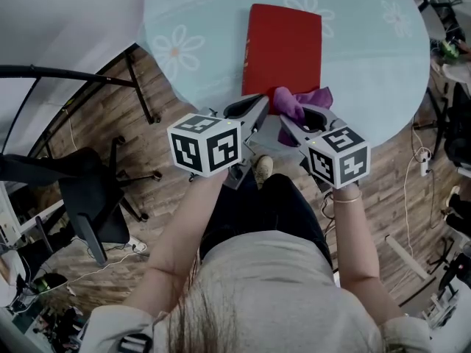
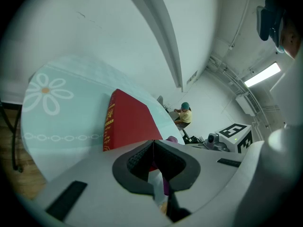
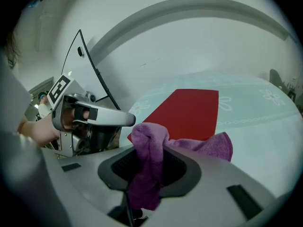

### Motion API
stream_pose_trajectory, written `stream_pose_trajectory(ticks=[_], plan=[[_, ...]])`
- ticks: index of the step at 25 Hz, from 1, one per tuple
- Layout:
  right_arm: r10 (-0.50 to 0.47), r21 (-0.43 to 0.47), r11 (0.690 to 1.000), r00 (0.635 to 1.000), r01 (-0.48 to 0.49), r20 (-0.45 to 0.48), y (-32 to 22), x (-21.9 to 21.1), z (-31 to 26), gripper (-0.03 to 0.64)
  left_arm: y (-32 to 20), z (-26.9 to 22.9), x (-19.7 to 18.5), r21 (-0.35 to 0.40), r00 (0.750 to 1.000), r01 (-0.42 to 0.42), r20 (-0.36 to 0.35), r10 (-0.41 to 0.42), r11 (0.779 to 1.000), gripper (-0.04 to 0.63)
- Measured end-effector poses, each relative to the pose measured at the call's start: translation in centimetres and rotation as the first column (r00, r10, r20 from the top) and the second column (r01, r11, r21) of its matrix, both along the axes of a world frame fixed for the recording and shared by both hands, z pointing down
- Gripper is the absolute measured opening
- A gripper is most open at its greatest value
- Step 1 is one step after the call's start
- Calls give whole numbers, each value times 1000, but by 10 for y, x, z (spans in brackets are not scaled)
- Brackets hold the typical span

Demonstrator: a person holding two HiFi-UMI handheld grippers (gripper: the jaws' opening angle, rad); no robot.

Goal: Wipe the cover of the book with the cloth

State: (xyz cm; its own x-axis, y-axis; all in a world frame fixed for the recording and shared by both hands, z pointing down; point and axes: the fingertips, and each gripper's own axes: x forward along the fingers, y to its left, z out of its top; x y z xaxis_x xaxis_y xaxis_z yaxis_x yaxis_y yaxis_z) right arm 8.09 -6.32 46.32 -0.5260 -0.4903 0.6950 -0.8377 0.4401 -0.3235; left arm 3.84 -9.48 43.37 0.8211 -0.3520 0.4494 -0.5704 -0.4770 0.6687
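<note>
Floral table [image 1: 368, 65]: left tongs [image 1: 263, 103] pinch red book [image 1: 285, 50], right tongs [image 1: 285, 122] clamp purple cloth [image 1: 290, 103].

Round table [image 1: 368, 65] (pale blue, daisy print) carries a red book [image 1: 285, 46].

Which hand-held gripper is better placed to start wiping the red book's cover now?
Right. The right hand-held gripper is shut on the purple cloth, which hangs at the near edge of the red book. The left hand-held gripper has jaws together and no cloth.
</note>
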Motion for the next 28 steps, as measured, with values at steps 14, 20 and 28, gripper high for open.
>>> stream_pose_trajectory(ticks=[14, 20, 28], plan=[[-45, -18, 999, 999, 45, -28, 22, -10, -1, 126, 15, -4, -9, 8, 1000, -6, 3, 6, 1000, 20], [27, 65, 997, 1000, -27, -2, 10, -1, -28, 126, 9, -18, -9, 60, 1000, -2, -8, 2, 998, 20], [116, 183, 975, 992, -123, 46, -18, 21, -73, 126, -10, -45, 4, 101, 999, -14, -51, 19, 995, 20]])
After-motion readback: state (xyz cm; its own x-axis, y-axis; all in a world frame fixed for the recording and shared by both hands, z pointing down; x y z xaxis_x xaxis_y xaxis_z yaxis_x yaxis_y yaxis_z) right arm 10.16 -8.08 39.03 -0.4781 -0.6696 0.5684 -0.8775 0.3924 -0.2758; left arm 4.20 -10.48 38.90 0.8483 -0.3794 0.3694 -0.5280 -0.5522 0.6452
